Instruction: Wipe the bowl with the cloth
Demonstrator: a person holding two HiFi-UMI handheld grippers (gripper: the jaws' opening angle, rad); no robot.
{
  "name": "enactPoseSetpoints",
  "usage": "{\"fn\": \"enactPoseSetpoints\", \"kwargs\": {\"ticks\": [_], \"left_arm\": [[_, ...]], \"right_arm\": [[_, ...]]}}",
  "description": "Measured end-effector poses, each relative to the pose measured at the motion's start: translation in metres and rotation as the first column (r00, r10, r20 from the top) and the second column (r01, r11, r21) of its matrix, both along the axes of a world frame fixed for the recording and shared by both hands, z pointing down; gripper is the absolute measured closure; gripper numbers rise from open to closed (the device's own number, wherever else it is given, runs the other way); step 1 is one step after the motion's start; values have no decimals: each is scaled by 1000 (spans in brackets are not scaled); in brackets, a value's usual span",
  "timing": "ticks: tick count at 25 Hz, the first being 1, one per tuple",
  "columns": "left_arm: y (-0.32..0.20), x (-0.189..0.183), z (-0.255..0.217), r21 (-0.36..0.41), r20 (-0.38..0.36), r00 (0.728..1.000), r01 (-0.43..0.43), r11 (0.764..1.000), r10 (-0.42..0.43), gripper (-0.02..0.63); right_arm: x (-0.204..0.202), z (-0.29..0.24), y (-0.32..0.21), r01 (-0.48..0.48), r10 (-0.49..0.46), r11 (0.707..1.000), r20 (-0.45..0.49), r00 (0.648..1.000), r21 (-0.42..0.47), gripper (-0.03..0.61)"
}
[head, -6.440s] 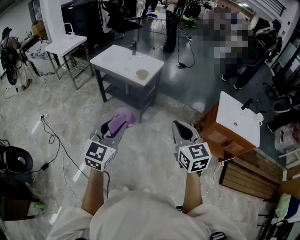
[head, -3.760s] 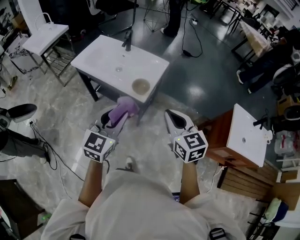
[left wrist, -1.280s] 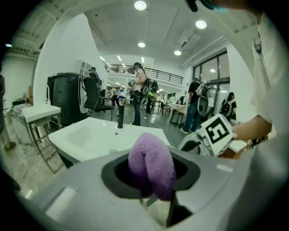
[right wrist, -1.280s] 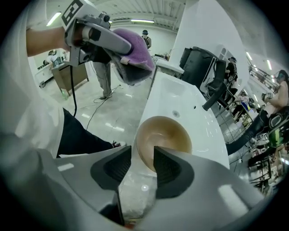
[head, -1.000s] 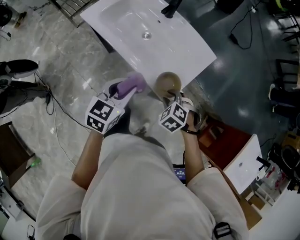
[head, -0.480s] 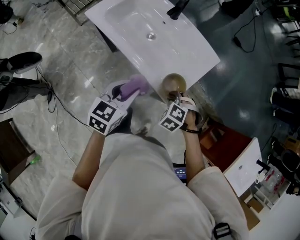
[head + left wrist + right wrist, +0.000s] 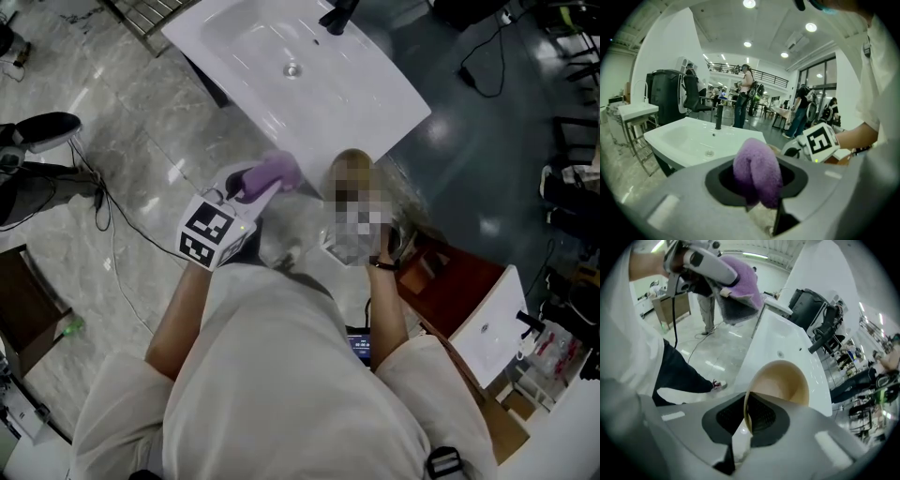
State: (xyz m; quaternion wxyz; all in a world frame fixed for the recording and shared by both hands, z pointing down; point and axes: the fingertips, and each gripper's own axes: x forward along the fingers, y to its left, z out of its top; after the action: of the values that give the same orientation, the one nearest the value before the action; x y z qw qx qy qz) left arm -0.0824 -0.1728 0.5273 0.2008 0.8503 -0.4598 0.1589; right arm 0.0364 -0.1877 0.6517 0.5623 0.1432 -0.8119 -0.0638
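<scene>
A tan bowl [image 7: 349, 161] sits at the near corner of the white sink [image 7: 281, 66]. My right gripper [image 7: 747, 416] is closing, and its pads pinch the near rim of the bowl [image 7: 780, 380]. In the head view a mosaic patch covers this gripper. My left gripper [image 7: 265, 186] is shut on a purple cloth [image 7: 274, 171] and hovers just left of the bowl, apart from it. The cloth [image 7: 757, 171] bulges out between the left jaws. The right gripper view shows the cloth [image 7: 740, 282] up at the left, above the sink's edge.
The sink has a black faucet [image 7: 337, 16] at its far side and a drain [image 7: 292, 68]. A wooden cabinet [image 7: 450, 281] and a white tabletop [image 7: 492, 328] stand to the right. Cables and a shoe [image 7: 37, 131] lie on the floor at left. People stand far behind.
I have walked up to the sink from across the room. In the last second the right gripper stayed at the bowl's near rim, and the left gripper with the cloth drifted slightly right.
</scene>
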Motion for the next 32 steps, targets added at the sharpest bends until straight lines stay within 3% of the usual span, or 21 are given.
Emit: {"fn": "enactPoseSetpoints", "kwargs": {"ticks": [4, 8, 12, 15, 18, 20, 23, 28, 32], "left_arm": [[3, 22, -16, 31, -12, 1000, -27, 999, 27, 489], [5, 47, -39, 89, -46, 997, -60, 994, 64, 489], [15, 76, -68, 154, -125, 985, -101, 983, 121, 489], [22, 98, -93, 221, -177, 968, -140, 965, 181, 489], [34, 125, -115, 299, -182, 945, -209, 931, 271, 489], [46, 145, -125, 341, -154, 929, -269, 901, 336, 489], [62, 171, -136, 382, -119, 906, -335, 861, 405, 489], [74, 201, -142, 397, -64, 881, -409, 822, 469, 489], [77, 212, -147, 402, -71, 868, -426, 810, 492, 491]], "right_arm": [[7, -30, 5, -150, 172, 982, 206, 963, -115, 566], [14, -59, 7, -229, 311, 943, 393, 865, -242, 566], [27, -88, 12, -252, 438, 887, 531, 725, -387, 566], [32, -110, 20, -212, 513, 841, 610, 604, -497, 566], [38, -137, 34, -130, 555, 810, 674, 487, -572, 566], [41, -156, 49, -69, 554, 806, 708, 438, -588, 566], [45, -179, 72, 4, 519, 819, 744, 420, -574, 566], [61, -202, 99, 55, 483, 836, 779, 399, -546, 565], [71, -211, 115, 62, 456, 851, 794, 402, -521, 558]]}}
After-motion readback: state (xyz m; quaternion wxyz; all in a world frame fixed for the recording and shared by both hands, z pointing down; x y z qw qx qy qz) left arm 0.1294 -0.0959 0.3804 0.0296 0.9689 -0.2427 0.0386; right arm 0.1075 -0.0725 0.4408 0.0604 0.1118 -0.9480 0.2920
